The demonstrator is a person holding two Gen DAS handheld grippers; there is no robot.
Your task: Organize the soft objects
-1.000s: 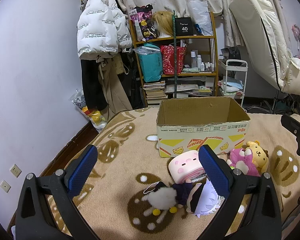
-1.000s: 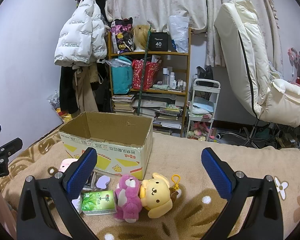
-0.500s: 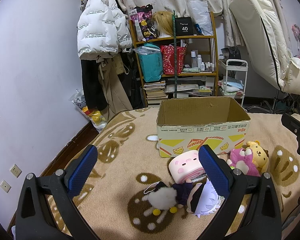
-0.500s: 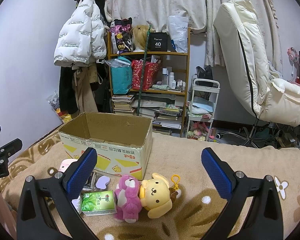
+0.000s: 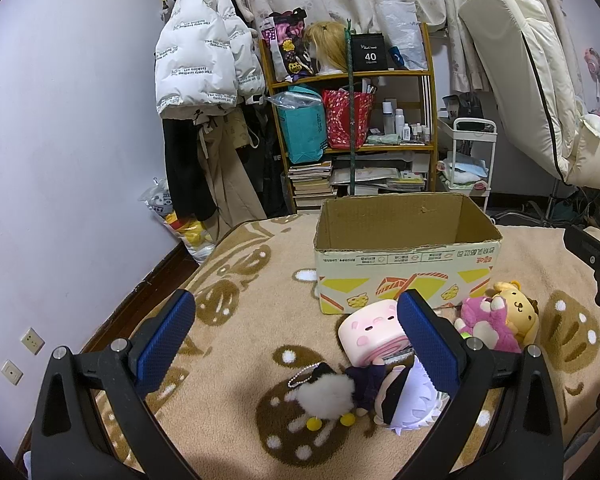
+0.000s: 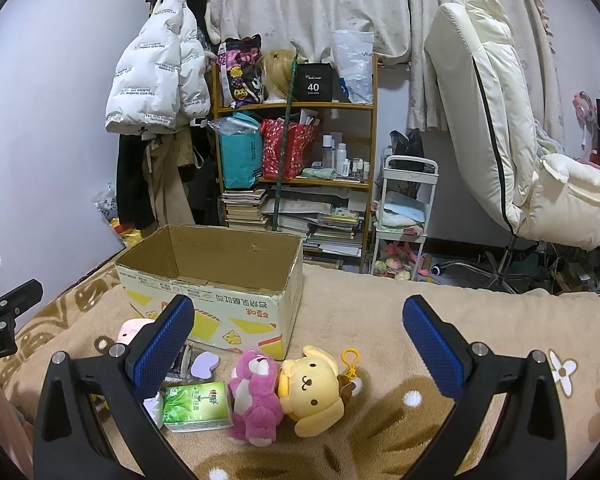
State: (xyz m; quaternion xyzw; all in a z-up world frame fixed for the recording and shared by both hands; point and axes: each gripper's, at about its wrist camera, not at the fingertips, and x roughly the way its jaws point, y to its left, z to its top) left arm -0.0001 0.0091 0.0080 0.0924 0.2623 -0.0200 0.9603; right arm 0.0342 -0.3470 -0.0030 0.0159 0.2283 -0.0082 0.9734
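Both tongs, left (image 5: 296, 336) and right (image 6: 296, 344), hang spread and empty above the blanket (image 6: 380, 312). The toys lie in front of the open box (image 6: 220, 280): a pink bear (image 6: 256, 396) touching a yellow dog (image 6: 312, 388), a green pack (image 6: 196, 404) beside them, a pink cushion (image 5: 372, 332) and a doll (image 5: 396, 396) further left. A shelf (image 6: 296, 152) and a chair (image 6: 496, 120) stand behind.

A tan blanket (image 6: 380, 320) with brown and white patterns fills the lower half of both views. At centre stands an open cardboard box (image 6: 220, 304). In front of it, lower centre of the right view, lie a pink plush (image 6: 256, 396), a yellow dog plush (image 6: 312, 392), a green tissue pack (image 6: 196, 404) and a pink pig cushion (image 5: 372, 332). Lower centre of the left view: a dark doll (image 5: 384, 392) and a white pom-pom charm (image 5: 320, 396).
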